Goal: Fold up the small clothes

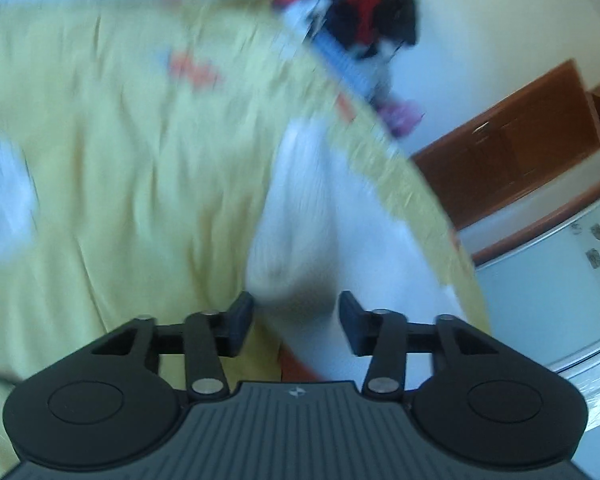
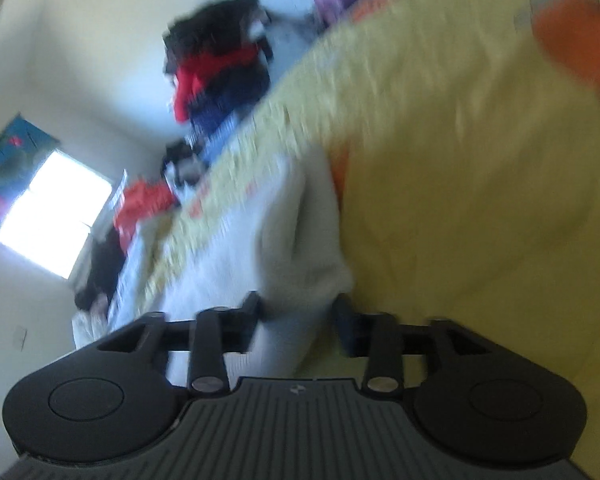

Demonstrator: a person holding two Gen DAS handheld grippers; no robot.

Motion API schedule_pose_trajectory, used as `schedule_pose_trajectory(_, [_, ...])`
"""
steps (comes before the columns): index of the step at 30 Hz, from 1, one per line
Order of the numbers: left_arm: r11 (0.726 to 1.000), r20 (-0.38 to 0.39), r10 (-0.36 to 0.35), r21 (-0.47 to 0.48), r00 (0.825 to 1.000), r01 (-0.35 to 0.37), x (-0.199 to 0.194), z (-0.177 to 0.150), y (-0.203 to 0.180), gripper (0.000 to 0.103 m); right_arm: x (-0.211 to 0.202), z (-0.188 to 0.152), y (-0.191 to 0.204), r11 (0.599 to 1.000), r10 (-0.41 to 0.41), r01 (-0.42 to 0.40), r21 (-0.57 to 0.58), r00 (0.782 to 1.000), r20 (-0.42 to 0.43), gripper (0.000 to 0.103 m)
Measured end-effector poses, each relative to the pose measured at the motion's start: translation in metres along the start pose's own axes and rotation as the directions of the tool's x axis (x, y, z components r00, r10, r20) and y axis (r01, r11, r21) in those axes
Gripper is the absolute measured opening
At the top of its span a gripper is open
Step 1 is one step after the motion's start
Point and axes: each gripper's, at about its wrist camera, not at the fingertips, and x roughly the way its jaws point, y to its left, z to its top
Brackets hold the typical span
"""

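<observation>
Both views are motion-blurred. A small white garment (image 1: pixel 300 216) lies on the yellow bed sheet (image 1: pixel 120 160) near the bed's right edge. My left gripper (image 1: pixel 296 312) is open, its jaws on either side of the garment's near end. In the right wrist view the same white garment (image 2: pixel 292 240) lies on the yellow sheet (image 2: pixel 460 160). My right gripper (image 2: pixel 296 312) is open, with its jaws either side of the cloth's near end. I cannot tell whether either gripper touches the cloth.
A pile of red, black and blue clothes (image 1: pixel 356 8) sits at the bed's far edge, also in the right wrist view (image 2: pixel 216 68). A white folded item (image 1: pixel 4 196) lies at left. A wooden cabinet (image 1: pixel 512 136) stands beyond the bed. A bright window (image 2: pixel 52 208) is at left.
</observation>
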Motion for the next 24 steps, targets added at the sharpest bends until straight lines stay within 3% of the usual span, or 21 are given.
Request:
schedule_pose_trajectory(2, [0.997,0.127,0.011,0.075,0.992,-0.021,-0.017,0.017,-0.012,0.086,-0.003,0.021,0.014,0.994,-0.017,0.026,-0.106,0.996,0.091,0.066])
schedule_pose_trajectory(4, [0.988,0.22,0.04,0.136,0.975,-0.071,-0.015,0.035,-0.028,0.087,0.011,0.044,0.033,0.976,-0.045,0.066,-0.207,0.993,0.107,0.066])
schedule_pose_trajectory(6, [0.964,0.23,0.1,0.219,0.968,-0.152,0.014,0.051,-0.048,0.087,0.038,0.064,0.05,0.952,-0.021,0.046,-0.303,0.996,0.086,0.067])
schedule_pose_trajectory(8, [0.908,0.193,0.192,0.337,0.962,-0.249,0.062,0.064,-0.073,0.086,0.076,0.08,0.062,0.924,-0.046,0.061,-0.378,0.998,0.047,0.068])
schedule_pose_trajectory(10, [0.85,0.155,0.239,0.445,0.959,-0.283,0.106,0.069,-0.092,0.086,0.115,0.092,0.071,0.893,-0.107,0.1,-0.438,0.994,0.009,0.067])
schedule_pose_trajectory(12, [0.792,0.153,0.29,0.515,0.945,-0.327,0.141,0.069,-0.104,0.086,0.151,0.097,0.082,0.85,-0.166,0.123,-0.513,0.985,-0.039,0.067])
schedule_pose_trajectory(13, [0.762,0.144,0.334,0.54,0.932,-0.356,0.158,0.067,-0.107,0.084,0.166,0.095,0.087,0.826,-0.193,0.129,-0.549,0.979,-0.059,0.066])
schedule_pose_trajectory(15, [0.733,0.09,0.391,0.571,0.916,-0.369,0.188,0.069,-0.107,0.053,0.188,0.084,0.092,0.772,-0.247,0.138,-0.621,0.965,-0.093,0.049])
schedule_pose_trajectory(16, [0.718,0.084,0.41,0.585,0.908,-0.378,0.196,0.067,-0.106,0.03,0.199,0.08,0.091,0.745,-0.284,0.149,-0.651,0.953,-0.107,0.021])
schedule_pose_trajectory(17, [0.706,0.088,0.414,0.597,0.906,-0.381,0.202,0.067,-0.106,0.026,0.205,0.074,0.09,0.727,-0.313,0.157,-0.669,0.942,-0.119,0.013])
schedule_pose_trajectory(19, [0.719,0.091,0.393,0.59,0.915,-0.368,0.2,0.072,-0.106,0.018,0.201,0.072,0.085,0.733,-0.296,0.141,-0.665,0.947,-0.125,0.013])
schedule_pose_trajectory(22, [0.777,0.153,0.288,0.539,0.945,-0.324,0.18,0.084,-0.111,0.015,0.183,0.09,0.09,0.794,-0.194,0.116,-0.597,0.979,-0.067,0.011])
schedule_pose_trajectory(24, [0.782,0.157,0.31,0.519,0.938,-0.345,0.184,0.083,-0.109,0.015,0.169,0.104,0.085,0.843,-0.141,0.115,-0.525,0.99,-0.009,0.011])
